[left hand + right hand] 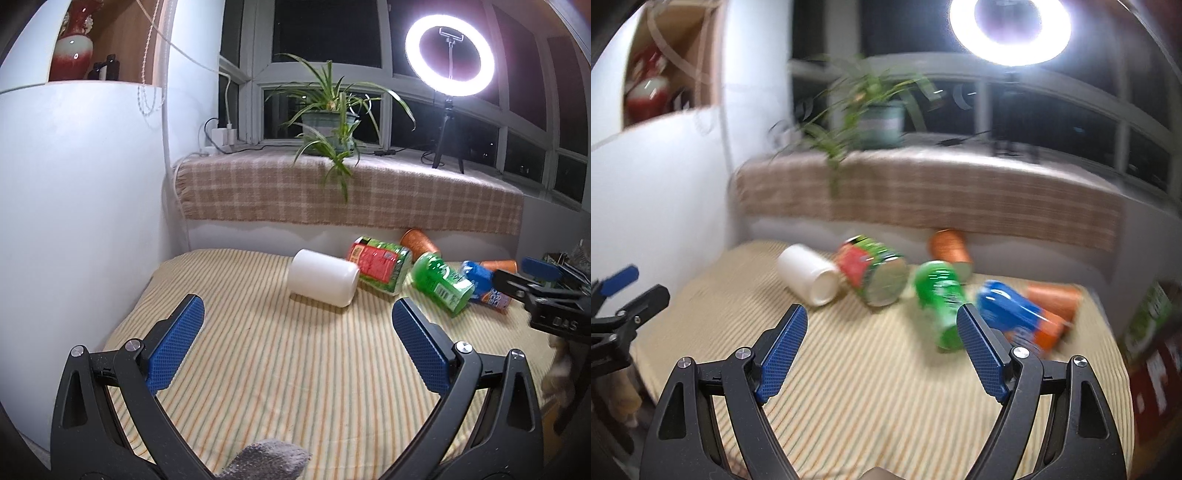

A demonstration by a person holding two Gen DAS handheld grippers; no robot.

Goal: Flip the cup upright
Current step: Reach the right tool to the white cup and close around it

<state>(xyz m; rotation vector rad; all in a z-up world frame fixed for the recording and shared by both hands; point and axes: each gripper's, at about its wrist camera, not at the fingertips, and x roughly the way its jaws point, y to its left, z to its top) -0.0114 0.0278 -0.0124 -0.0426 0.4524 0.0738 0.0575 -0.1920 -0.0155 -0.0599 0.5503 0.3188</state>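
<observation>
Several cups lie on their sides on a striped cloth (277, 369). A white cup (323, 277) lies at the left, also in the right wrist view (809, 275). Beside it are a red-green cup (380, 269) (873, 271), a green cup (441, 284) (942, 301), a blue-orange cup (484, 286) (1019, 317) and two orange cups (419, 243) (1054, 299). My left gripper (297, 314) is open and empty, short of the white cup. My right gripper (882, 325) is open and empty, in front of the green cup; it shows at the right edge of the left wrist view (546, 291).
A white wall (81, 206) borders the cloth on the left. A plaid-covered sill (347, 192) behind holds a potted plant (328, 125) and a ring light (448, 53). Packaged goods (1152, 332) stand at the far right.
</observation>
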